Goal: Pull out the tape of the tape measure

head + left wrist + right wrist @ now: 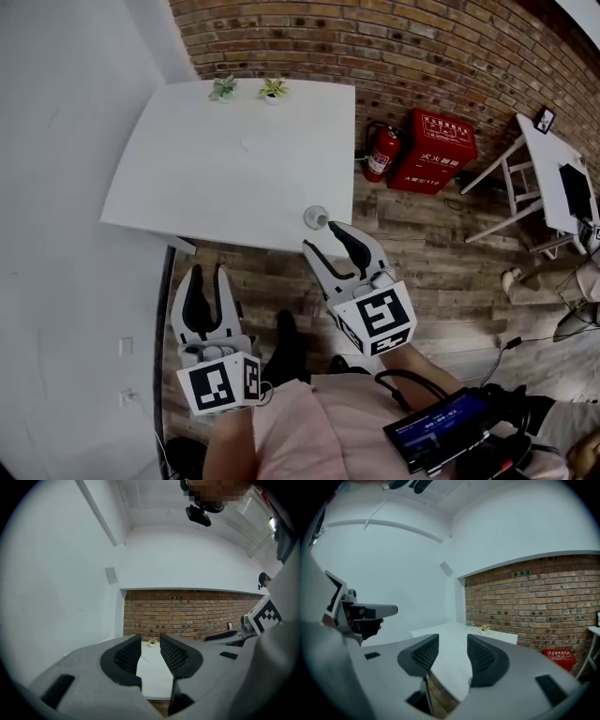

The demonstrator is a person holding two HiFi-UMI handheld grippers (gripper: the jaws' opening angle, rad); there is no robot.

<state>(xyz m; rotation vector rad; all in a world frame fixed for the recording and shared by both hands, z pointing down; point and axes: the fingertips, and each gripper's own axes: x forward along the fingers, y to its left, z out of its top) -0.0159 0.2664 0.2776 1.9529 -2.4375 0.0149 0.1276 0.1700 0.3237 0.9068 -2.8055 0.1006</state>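
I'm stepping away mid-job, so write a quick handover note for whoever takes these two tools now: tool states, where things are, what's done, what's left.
Left tool: open, empty, held over the floor, short of the white table.
Right tool: open, empty, at the table's near edge, just short of the tape measure.
The tape measure is a small round case near that edge; no tape out.
Done: nothing.
Left: grip the case, catch the tape end, pull.

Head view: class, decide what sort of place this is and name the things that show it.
Probably an indoor office or studio room: a white table stands by a brick wall, and a fire extinguisher and a red box sit on the wooden floor beside it.
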